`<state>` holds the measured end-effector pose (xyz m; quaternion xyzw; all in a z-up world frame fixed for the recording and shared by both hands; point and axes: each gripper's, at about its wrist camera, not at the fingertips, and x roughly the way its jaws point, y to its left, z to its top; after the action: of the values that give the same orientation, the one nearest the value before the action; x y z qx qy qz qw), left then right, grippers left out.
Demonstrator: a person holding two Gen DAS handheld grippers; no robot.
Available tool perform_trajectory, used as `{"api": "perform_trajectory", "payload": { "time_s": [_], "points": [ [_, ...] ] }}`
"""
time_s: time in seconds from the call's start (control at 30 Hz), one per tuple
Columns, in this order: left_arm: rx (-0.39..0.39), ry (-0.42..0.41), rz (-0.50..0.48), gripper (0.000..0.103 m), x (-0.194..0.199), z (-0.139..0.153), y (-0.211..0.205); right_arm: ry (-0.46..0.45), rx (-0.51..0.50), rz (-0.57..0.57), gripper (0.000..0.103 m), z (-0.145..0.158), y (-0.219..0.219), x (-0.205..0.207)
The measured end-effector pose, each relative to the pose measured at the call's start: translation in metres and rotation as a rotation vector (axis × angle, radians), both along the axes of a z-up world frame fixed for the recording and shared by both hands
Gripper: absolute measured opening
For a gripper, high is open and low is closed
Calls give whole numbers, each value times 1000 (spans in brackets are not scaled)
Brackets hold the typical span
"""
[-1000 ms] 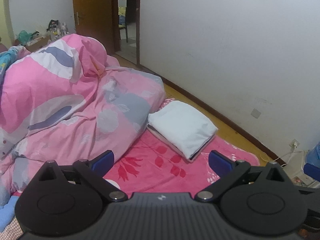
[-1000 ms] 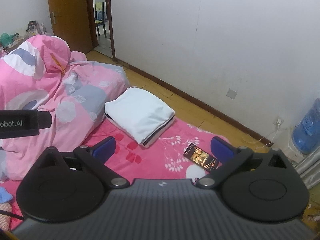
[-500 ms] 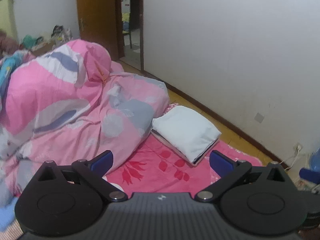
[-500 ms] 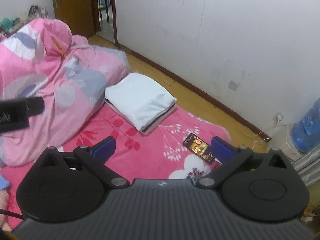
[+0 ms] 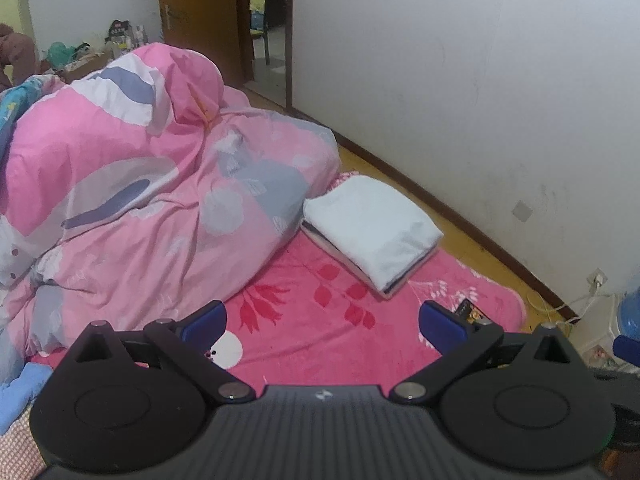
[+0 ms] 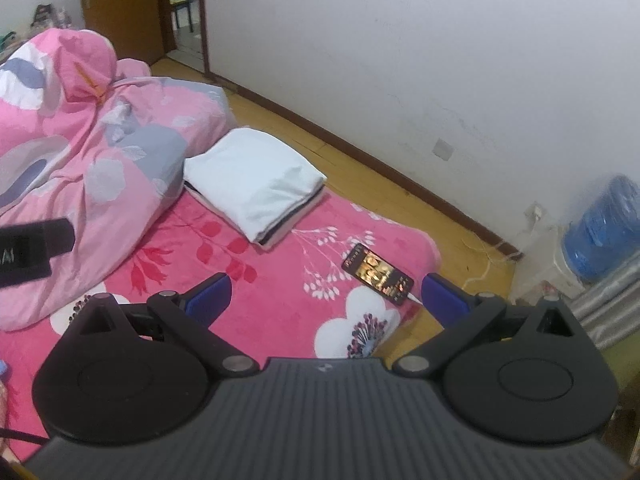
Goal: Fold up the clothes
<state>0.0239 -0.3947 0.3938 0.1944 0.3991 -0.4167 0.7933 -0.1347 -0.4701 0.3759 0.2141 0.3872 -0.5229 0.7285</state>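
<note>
Both the left gripper (image 5: 323,322) and the right gripper (image 6: 326,295) are held wide apart, empty, above the pink blanket (image 6: 280,300); the folded white clothes (image 6: 256,184) are stacked at its far edge, touching the duvet (image 6: 92,152)

The pink blanket (image 6: 280,280) lies bare in front of both grippers, open to a pass between quilt and floor edge. On the left the heaped quilt (image 5: 140,184) rises high and walls off that side. The folded stack (image 6: 256,188) sits against the quilt's foot, with bare blanket on its near side. A phone (image 6: 378,274) lies near the blanket's right edge, just ahead of the right gripper (image 6: 324,296). The left gripper (image 6: 32,248) juts in over the quilt.
</note>
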Motion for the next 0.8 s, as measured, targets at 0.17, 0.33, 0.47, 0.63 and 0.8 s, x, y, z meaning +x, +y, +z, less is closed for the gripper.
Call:
{"api": "perform_trajectory", "payload": {
  "time_s": [0.17,0.33,0.47,0.63,0.8],
  "points": [
    [21,-2,-28,103,-10,-4,-1,-3,11,-30,102,-3,2,-10],
    [29,6,-39,103,-17,-8,-1,3,13,-37,102,-6,3,-13],
    [39,16,-40,103,-20,-12,0,6,18,-41,102,-8,3,-16],
    [44,24,-47,103,-21,-16,1,10,38,-44,102,-13,4,-18],
    [53,28,-56,102,-22,-19,0,21,44,-36,102,-15,6,-16]
  ]
}}
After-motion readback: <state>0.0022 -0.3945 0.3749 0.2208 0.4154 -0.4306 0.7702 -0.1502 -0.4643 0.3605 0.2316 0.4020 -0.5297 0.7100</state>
